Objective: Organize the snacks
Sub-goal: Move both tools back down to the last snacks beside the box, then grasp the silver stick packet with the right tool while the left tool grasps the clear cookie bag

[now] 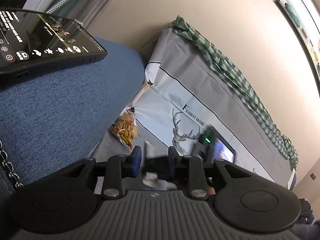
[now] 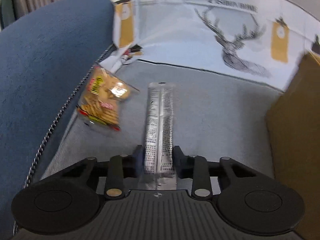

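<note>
Silver snack stick [image 2: 159,128] sits clamped between the right gripper [image 2: 158,158] fingers, pointing forward; left gripper [image 1: 155,157] fingers stand narrowly apart, holding nothing.

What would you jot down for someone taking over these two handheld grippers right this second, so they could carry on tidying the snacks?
Right gripper: shut on a long silver snack packet, held above the grey floor of the storage bin.
Left gripper: jaws partly apart; what sits between them is too blurred to name, so check before moving.
Cracker bag: already in the bin, leaning at its left edge by the blue cushion.
Cardboard box: at the right side.
Done: crackers are in.
Left: probably set the silver packet down beside them, then release.
</note>
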`<state>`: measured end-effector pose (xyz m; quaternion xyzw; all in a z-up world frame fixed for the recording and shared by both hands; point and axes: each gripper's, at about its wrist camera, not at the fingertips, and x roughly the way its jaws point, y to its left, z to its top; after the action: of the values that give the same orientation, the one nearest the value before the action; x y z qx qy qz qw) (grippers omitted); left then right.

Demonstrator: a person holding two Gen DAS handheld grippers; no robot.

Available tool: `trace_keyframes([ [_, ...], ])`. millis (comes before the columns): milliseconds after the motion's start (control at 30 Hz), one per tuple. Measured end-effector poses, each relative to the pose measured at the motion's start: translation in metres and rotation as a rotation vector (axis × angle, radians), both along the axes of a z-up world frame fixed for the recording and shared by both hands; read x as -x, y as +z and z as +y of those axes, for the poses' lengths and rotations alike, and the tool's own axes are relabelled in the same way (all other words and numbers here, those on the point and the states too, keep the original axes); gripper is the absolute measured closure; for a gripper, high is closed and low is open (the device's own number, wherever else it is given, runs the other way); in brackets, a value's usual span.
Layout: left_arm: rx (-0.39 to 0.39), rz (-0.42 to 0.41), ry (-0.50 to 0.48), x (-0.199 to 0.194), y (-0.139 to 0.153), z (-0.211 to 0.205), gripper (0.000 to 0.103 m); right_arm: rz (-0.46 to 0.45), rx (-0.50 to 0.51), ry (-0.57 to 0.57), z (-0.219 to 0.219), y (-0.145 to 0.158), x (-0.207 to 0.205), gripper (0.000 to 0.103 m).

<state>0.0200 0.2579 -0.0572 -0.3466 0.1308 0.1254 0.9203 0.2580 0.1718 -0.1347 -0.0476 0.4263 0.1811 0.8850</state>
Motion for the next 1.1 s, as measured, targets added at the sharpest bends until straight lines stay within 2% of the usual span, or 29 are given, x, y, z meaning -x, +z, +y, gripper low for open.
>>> trace_keyframes([
  [233,-0.003,0.019,-0.002,-0.003,0.000,-0.002,0.071,0.024,0.010,-0.040,-0.059,0.004,0.039,0.075],
  [367,-0.005,0.039,-0.002,-0.007,-0.001,-0.003,0.071,0.044,0.023,-0.022,-0.091,0.008,0.079,0.075],
  [467,-0.019,0.062,-0.008,-0.009,-0.001,-0.006,0.070,0.045,0.022,0.032,-0.105,0.013,0.110,0.075],
  [600,-0.069,0.086,-0.027,-0.011,0.001,-0.015,0.069,-0.002,0.037,0.111,-0.117,0.018,0.156,0.074],
  [667,-0.096,0.105,-0.038,-0.014,0.002,-0.019,0.069,-0.005,0.031,0.116,-0.123,0.015,0.166,0.069],
  [733,-0.126,0.138,-0.044,-0.020,0.001,-0.023,0.069,0.015,0.015,0.128,-0.126,0.009,0.165,0.065],
  [867,-0.187,0.199,-0.051,-0.036,-0.003,-0.031,0.066,-0.054,0.031,0.166,-0.123,0.006,0.169,0.053],
  [1033,-0.313,0.287,-0.041,-0.078,-0.011,-0.038,0.063,-0.070,0.021,0.180,-0.128,0.004,0.170,0.052],
  [1100,-0.350,0.334,-0.024,-0.101,-0.016,-0.037,0.056,-0.061,0.012,0.190,-0.127,0.004,0.166,0.055],
])
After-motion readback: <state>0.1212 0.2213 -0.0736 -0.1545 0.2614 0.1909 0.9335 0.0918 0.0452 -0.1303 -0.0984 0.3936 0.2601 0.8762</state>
